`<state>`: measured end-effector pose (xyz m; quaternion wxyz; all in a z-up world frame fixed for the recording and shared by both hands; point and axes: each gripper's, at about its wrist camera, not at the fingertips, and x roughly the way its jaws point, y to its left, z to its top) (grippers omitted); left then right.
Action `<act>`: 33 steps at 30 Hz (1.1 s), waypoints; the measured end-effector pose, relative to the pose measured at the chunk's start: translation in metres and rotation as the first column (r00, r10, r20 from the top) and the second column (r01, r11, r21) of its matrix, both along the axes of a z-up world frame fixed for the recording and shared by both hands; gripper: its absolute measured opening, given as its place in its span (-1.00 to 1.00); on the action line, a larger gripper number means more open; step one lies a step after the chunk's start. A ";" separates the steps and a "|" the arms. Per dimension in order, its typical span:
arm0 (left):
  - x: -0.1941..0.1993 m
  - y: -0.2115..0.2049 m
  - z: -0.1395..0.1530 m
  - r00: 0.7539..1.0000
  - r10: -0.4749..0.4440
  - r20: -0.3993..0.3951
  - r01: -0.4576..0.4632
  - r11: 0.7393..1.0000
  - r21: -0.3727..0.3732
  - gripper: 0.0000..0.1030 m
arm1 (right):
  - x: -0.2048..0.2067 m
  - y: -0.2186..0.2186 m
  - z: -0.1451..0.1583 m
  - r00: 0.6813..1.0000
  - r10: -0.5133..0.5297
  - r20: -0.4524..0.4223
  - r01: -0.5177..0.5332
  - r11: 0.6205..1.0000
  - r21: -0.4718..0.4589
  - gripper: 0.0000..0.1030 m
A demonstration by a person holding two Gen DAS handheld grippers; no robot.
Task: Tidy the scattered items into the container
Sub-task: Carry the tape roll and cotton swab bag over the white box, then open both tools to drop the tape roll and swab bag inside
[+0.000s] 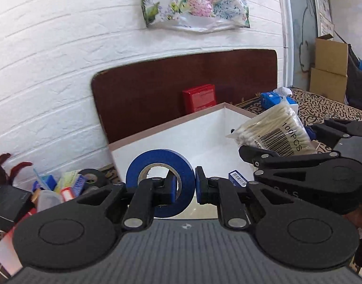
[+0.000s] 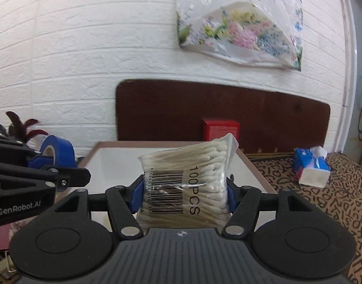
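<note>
My left gripper [image 1: 184, 185] is shut on the rim of a blue tape roll [image 1: 147, 165], held upright at the near edge of the white box with a pink rim [image 1: 166, 123]. My right gripper [image 2: 183, 193] is shut on a clear bag of cotton swabs [image 2: 192, 165] marked 100PCS, held above the box's [image 2: 114, 161] inside. The bag also shows in the left wrist view [image 1: 273, 127] with the right gripper [image 1: 254, 156] under it. The left gripper and tape roll [image 2: 59, 151] show at the left of the right wrist view. A small blue barcoded box [image 1: 237, 178] lies inside the container.
A pile of small items [image 1: 62, 187] and a black tape roll [image 1: 92, 177] lie left of the box. A red box [image 1: 199, 98] leans on the dark wooden board [image 1: 145, 87]. A blue tissue pack [image 2: 312, 166] lies on the patterned cloth [image 2: 323, 203] at right. Cardboard boxes [image 1: 328, 71] stand far right.
</note>
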<state>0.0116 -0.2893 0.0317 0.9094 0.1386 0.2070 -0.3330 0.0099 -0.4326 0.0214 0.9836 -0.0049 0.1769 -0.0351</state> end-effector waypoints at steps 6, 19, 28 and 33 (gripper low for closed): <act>0.010 -0.015 -0.018 0.999 0.004 -0.041 -0.002 1.000 0.030 -0.67 | 0.017 -0.013 -0.021 0.998 -0.016 -0.055 0.018 0.999 0.034 0.24; 0.013 -0.010 -0.026 0.995 0.043 -0.089 -0.038 0.997 0.061 -0.62 | 0.027 -0.012 -0.037 0.994 0.002 -0.111 0.006 0.998 0.068 0.29; 0.009 -0.007 -0.024 0.996 0.052 -0.073 -0.047 0.997 0.069 -0.39 | 0.017 -0.007 -0.035 0.994 -0.036 -0.107 0.039 0.999 0.028 0.74; 0.002 0.003 -0.016 0.997 0.074 -0.010 -0.073 0.996 0.051 0.28 | 0.011 -0.007 -0.034 0.993 -0.040 -0.109 0.044 0.999 0.029 0.79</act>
